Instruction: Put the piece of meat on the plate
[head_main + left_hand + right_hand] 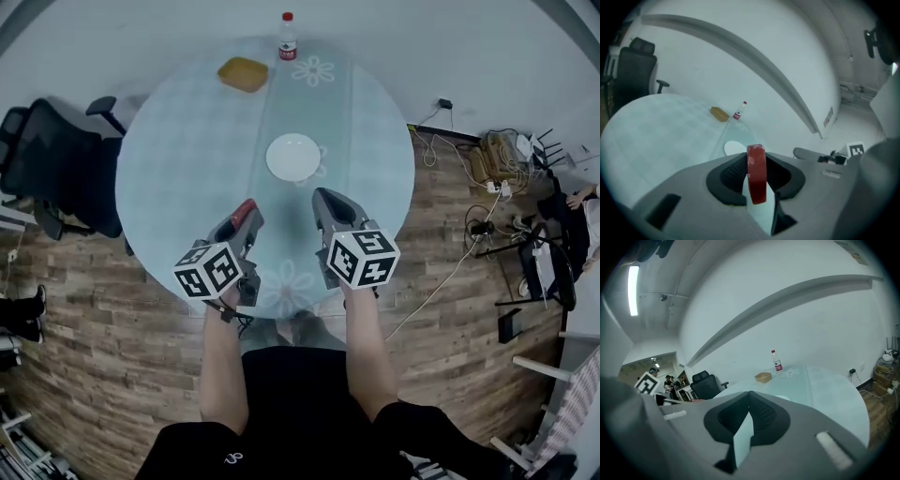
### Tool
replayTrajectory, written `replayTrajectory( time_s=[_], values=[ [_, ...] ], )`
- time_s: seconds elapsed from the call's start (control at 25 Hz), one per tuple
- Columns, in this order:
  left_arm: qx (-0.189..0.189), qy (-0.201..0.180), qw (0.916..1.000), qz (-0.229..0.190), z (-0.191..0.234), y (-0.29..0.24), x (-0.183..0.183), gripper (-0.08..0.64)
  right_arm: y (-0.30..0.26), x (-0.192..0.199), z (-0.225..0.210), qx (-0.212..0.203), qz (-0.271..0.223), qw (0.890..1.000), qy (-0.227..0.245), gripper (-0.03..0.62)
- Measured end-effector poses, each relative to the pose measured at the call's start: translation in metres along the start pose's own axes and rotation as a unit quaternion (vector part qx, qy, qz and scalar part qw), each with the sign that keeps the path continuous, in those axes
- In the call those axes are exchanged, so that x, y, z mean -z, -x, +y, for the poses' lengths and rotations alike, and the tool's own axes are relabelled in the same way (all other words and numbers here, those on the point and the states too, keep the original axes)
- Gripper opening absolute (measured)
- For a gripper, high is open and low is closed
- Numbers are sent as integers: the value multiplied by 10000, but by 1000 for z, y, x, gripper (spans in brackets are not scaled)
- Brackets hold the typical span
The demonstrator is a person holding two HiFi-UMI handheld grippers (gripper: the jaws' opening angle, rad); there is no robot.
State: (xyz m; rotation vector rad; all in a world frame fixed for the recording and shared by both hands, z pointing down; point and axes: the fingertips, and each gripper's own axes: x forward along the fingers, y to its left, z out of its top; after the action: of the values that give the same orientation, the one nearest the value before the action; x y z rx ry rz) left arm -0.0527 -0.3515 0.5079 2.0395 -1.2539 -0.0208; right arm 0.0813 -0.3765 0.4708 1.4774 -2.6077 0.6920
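Smooth red meat slab [757,180] stands edge-on, clamped between the left claw's [751,153] ribbed black pads [733,172], long axis along them toward the round white plate [293,157]; right claw [749,395] closed, empty.

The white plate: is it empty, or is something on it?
Empty. The head view shows the plate bare white; the red piece of meat is clamped in the left gripper, short of it.

The left hand-held gripper [244,219], aimed to 1 o'clock, is clamped on the piece of meat [756,173]. The right hand-held gripper [324,201], aimed to 11 o'clock, is closed and empty.
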Motion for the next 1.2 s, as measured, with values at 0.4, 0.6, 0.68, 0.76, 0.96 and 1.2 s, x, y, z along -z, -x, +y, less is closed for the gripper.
replayTrajectory(
  time_s=[0.4,0.6,0.68,0.76,0.96,1.2],
  values=[
    [779,-96,9845,1571,40,-153,0,89,1,3,-85,1362,10,9890,-583,8],
    [754,-161,9667,2440,56,-220,20,89,-1,23,-94,1605,167,9833,-844,8],
    [687,-214,9606,2684,69,-239,29,89,-4,31,-98,1724,169,9805,-928,8],
    [711,-255,9548,2874,70,-250,34,89,1,32,-104,1846,132,9776,-1003,8],
    [816,-330,9495,3012,61,-276,34,92,8,34,-125,2078,55,9710,-1180,8],
    [463,-1632,9234,3443,62,-276,45,209,17,31,-128,1973,50,9732,-1176,8]
  ],
)
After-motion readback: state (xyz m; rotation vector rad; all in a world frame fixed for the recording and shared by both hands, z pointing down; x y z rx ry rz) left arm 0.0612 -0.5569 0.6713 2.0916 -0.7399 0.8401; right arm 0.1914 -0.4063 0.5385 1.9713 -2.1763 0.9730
